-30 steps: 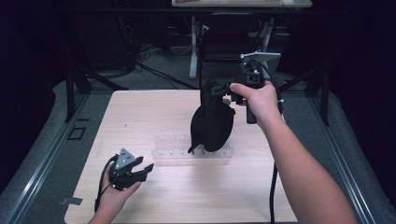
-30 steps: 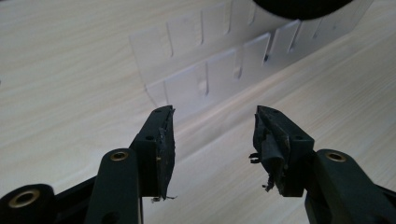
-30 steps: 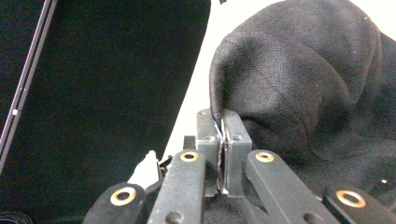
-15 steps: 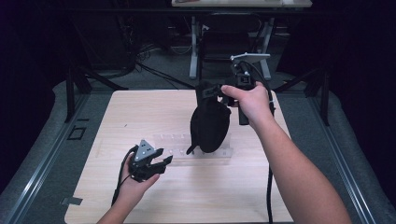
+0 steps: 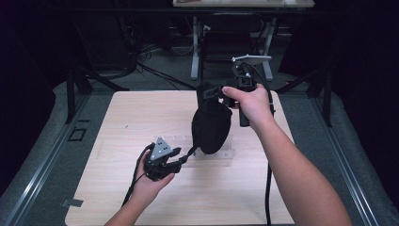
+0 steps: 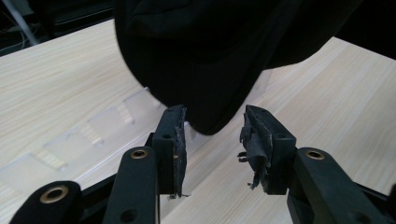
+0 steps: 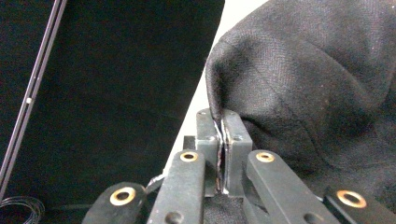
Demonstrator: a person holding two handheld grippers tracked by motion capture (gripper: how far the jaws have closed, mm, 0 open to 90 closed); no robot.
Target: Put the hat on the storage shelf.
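Black fabric pouch (image 5: pixel 211 123): hanging, pinched at its top by right gripper (image 5: pixel 217 92).
Left gripper (image 6: pixel 212 135): jaws spread below pouch.

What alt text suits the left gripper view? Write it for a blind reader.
The open left gripper reaches toward the hanging bottom of a black cloth bag. Below lies a light wooden table with a clear plastic tray.

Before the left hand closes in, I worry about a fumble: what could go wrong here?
The right gripper pinches only a thin edge fold of the hanging black cloth bag; a downward tug could pull it free. The left gripper, open under the bag's lowest tip, could bump the clear plastic tray lying on the table right beneath.
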